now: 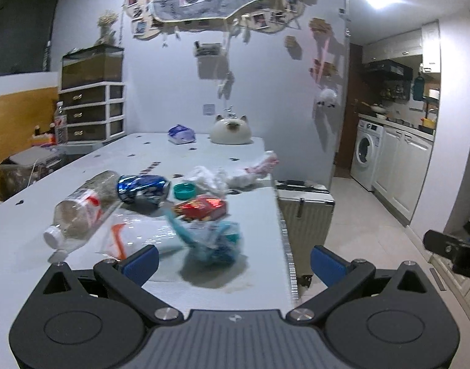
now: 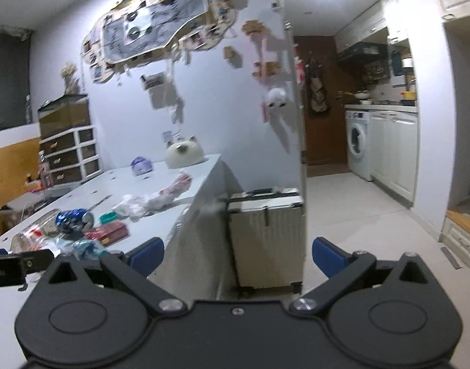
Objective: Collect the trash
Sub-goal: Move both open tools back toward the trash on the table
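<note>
Trash lies on the white table (image 1: 81, 276): a clear plastic bottle (image 1: 81, 212) on its side, a crushed blue can (image 1: 142, 188), a teal cap (image 1: 184, 190), a red wrapper (image 1: 202, 207), a clear plastic bag (image 1: 136, 235), a blurred teal-blue wrapper (image 1: 212, 241) and crumpled white tissue (image 1: 209, 178). My left gripper (image 1: 235, 264) is open and empty, just short of the teal-blue wrapper. My right gripper (image 2: 238, 256) is open and empty, off the table's right edge. The can (image 2: 73, 220) and the red wrapper (image 2: 107, 232) also show in the right wrist view.
A cat-shaped ceramic (image 1: 232, 132) and a blue-white packet (image 1: 182, 133) stand at the table's far end. A silver suitcase (image 2: 265, 233) stands on the floor beside the table. A drawer unit (image 1: 92, 107) is at the back left, a washing machine (image 1: 365, 153) in the kitchen.
</note>
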Demonstrator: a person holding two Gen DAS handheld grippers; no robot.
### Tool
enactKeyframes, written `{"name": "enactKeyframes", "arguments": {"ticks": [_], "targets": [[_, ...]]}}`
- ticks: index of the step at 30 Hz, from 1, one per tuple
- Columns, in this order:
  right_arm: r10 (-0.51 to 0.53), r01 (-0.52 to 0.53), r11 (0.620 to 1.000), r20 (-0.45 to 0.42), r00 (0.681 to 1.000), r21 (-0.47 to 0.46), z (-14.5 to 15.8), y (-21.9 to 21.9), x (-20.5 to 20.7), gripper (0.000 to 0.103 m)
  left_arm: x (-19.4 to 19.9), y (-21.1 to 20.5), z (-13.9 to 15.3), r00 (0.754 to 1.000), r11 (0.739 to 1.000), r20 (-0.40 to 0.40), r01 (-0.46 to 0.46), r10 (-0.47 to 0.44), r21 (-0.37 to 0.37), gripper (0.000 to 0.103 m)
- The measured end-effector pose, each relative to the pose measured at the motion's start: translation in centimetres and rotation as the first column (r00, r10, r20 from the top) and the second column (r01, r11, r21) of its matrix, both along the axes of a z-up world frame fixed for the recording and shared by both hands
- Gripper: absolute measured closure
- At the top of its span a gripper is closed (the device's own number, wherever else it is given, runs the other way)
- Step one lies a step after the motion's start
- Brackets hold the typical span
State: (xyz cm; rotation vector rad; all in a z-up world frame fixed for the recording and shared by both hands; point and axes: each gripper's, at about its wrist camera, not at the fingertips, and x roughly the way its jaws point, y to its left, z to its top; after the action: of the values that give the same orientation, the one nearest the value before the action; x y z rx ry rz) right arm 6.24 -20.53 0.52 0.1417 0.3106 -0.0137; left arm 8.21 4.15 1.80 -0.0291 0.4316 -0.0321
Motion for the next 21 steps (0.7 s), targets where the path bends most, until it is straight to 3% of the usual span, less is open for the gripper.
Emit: {"name": "enactKeyframes", "arguments": {"ticks": [6, 13, 21], "targets": [[0.111, -0.112, 0.993, -0.027, 0.993, -0.045, -1.0, 5.3, 3.3, 0.0, 1.1, 4.6, -0.2, 0.997, 0.997, -0.031, -0.075, 0.076, 0.019, 0.0], [0.248, -0.25, 0.966, -0.038, 0.968, -0.071, -2.1, 10.7, 6.3, 0.0, 3.1, 9.9, -0.7, 0.985, 0.989, -0.086, -0.15, 0.149, -0.008, 0.0], [0.322, -0.321, 0.947, -0.115, 0.94, 0.027, -2.4, 14.7, 10.3, 0.0, 5.1, 13.4, -1.2, 0.983, 0.985, -0.093, -0.165, 0.16, -0.052, 0.0]]}}
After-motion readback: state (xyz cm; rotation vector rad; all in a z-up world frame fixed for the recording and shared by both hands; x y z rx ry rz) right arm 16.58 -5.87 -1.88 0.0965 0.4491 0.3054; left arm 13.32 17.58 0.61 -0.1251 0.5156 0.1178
